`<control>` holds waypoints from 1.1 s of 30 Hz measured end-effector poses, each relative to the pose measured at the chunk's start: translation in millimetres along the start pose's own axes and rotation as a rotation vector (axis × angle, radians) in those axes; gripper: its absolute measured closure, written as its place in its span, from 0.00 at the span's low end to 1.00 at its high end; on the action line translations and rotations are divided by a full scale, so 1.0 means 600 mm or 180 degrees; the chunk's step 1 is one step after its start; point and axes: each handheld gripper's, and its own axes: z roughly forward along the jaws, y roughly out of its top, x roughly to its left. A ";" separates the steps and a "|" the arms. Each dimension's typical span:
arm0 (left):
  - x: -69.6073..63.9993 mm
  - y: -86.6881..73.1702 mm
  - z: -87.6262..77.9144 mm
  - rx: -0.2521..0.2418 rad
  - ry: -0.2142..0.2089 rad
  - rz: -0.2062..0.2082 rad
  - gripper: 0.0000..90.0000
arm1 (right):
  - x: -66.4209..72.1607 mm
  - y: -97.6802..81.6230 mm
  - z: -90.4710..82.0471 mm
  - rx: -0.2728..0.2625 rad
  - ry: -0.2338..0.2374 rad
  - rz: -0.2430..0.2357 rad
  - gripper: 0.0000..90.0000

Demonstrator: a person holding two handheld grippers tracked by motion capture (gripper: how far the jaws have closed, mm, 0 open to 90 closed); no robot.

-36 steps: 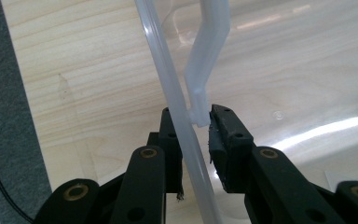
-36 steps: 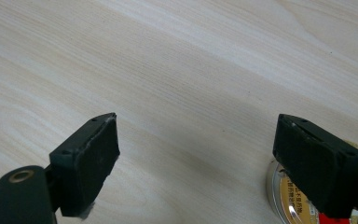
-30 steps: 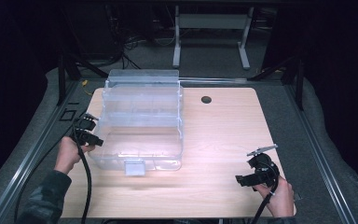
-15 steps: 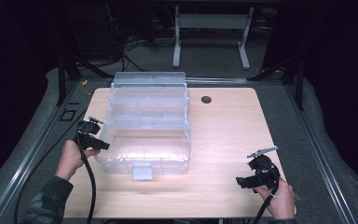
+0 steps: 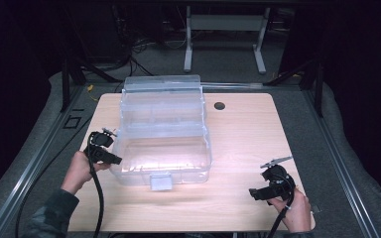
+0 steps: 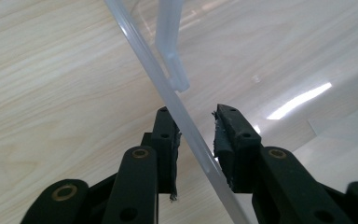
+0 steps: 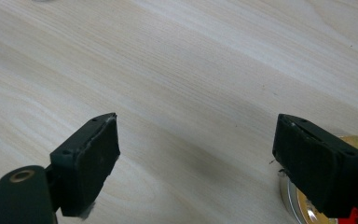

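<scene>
While the clear plastic hinged storage box [image 5: 163, 141] sits open at the left middle of the pale wooden table [image 5: 248, 134], its repositioning looks mostly done. The left gripper [image 5: 110, 157] has just been opening, its pads slack around the box's left rim. The right gripper [image 5: 260, 191] hangs released, empty. The box's contents are unreadable through glare.

The left tongs [image 5: 110, 157] are extending from the left hand [image 5: 79, 168], forearm entering from the lower left. Their jaws have just been opening slightly and are standing narrowly parted. The right tongs [image 5: 260, 191] are resting in the right hand [image 5: 292, 210], jaws spread wide.
</scene>
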 end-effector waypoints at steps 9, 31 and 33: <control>-0.025 0.023 0.011 -0.0002 -0.0005 0.0153 0.76 | -0.004 0.003 -0.007 -0.0034 0.0011 0.0018 0.15; -0.098 0.082 0.039 0.0004 -0.0079 0.0293 0.75 | -0.034 0.008 -0.018 -0.0045 -0.0011 0.0121 0.15; -0.102 0.084 0.040 0.0008 -0.0076 0.0298 0.75 | -0.037 0.008 -0.018 -0.0048 -0.0013 0.0124 0.15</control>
